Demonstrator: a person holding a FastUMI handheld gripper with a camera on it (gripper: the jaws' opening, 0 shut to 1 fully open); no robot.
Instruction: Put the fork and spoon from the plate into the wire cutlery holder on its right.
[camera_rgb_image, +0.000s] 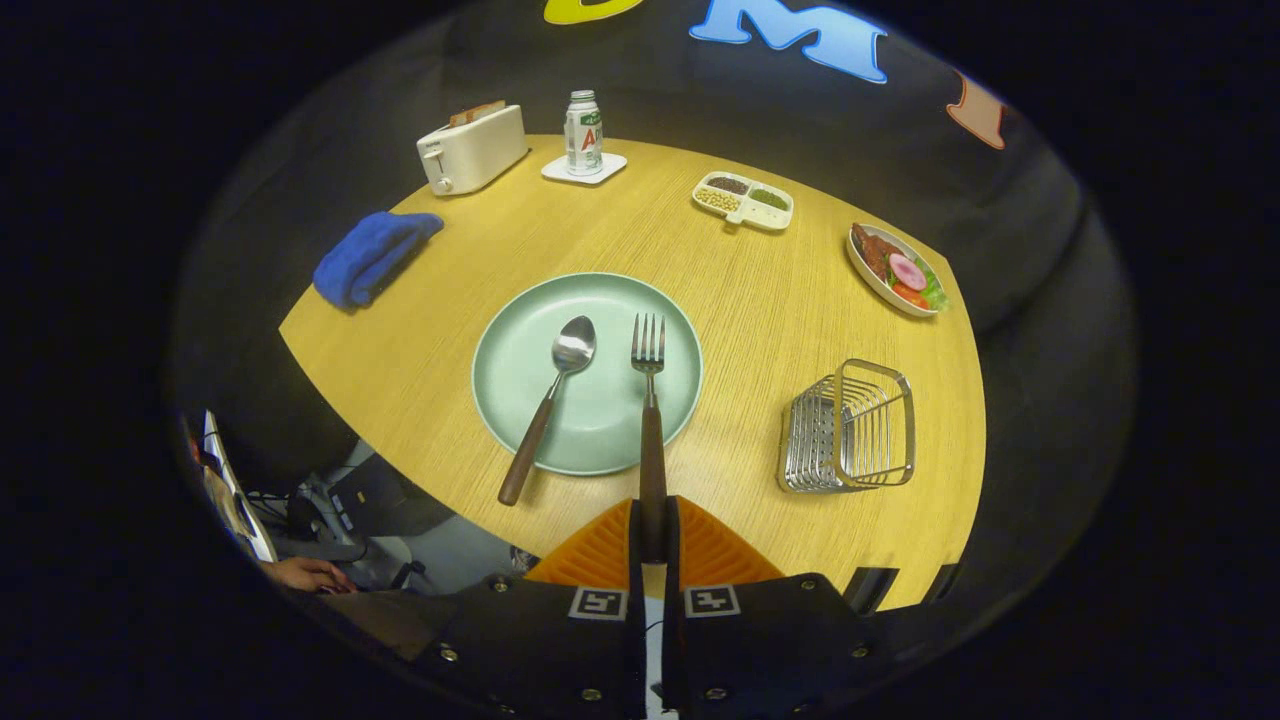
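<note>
One spoon (556, 395) lies left of centre, its handle overhanging the one green plate (520, 370). The gripper (653, 530), bottom centre, is closed on the fork (650, 400) handle. One wire cutlery holder (850, 428) stands right of the plate across bare table (740, 300), near the right table edge.

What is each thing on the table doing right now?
gripper: shut on the fork's handle.
fork: held, tines over the plate.
spoon: lying on the plate, handle off the rim.
plate: flat on the table.
wire cutlery holder: standing right of the plate, nothing in it.
toaster: bread sticking up.
blue cloth: folded.
bottle: upright on a coaster.
</note>
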